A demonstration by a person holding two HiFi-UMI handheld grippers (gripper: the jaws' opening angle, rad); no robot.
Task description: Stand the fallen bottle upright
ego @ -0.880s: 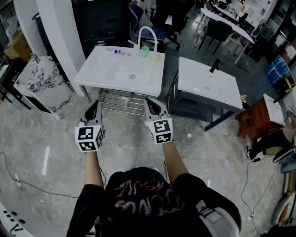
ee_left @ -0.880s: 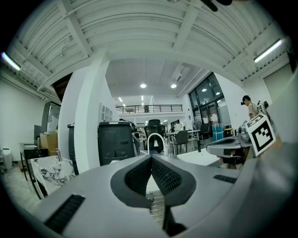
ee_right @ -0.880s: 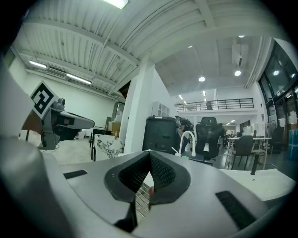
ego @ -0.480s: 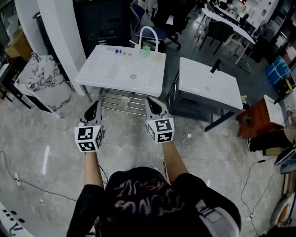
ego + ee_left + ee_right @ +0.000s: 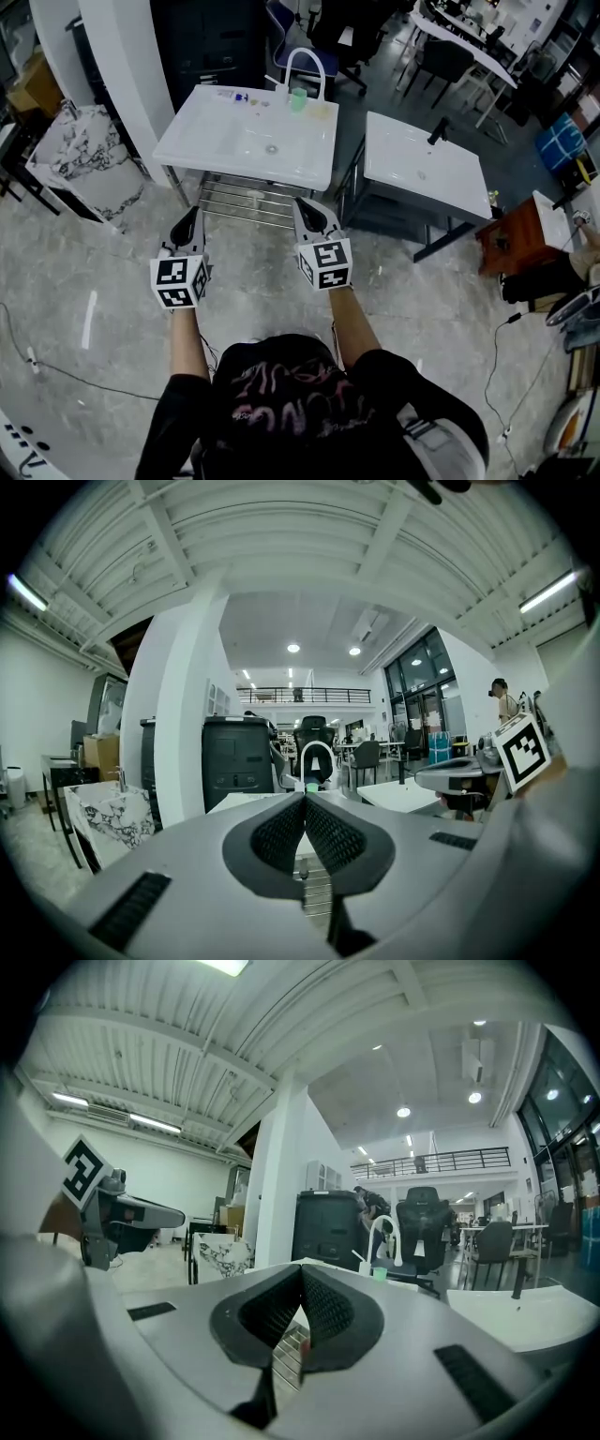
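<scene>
Standing on a grey stone floor, a person holds two grippers out side by side, both roughly level and aimed at a white washbasin on a metal stand.

Left gripper: jaws pressed fully together, the ribbed pads meeting along their length, nothing between them. It is short of the basin's near edge and touches nothing.

Right gripper: jaws likewise closed tip to tip and empty, above the slatted rack under the basin.

Fallen bottle: a small pale item with a blue end lies flat on the basin's rear ledge, left of the arched white faucet. It is too small to confirm further. It is well apart from both grippers, across the full bowl.

Green cup: upright on the same ledge, just beside the faucet base.

Second white basin: to the right, separate stand, dark faucet at its rear.

Marble-patterned slab: left of the first basin.
</scene>
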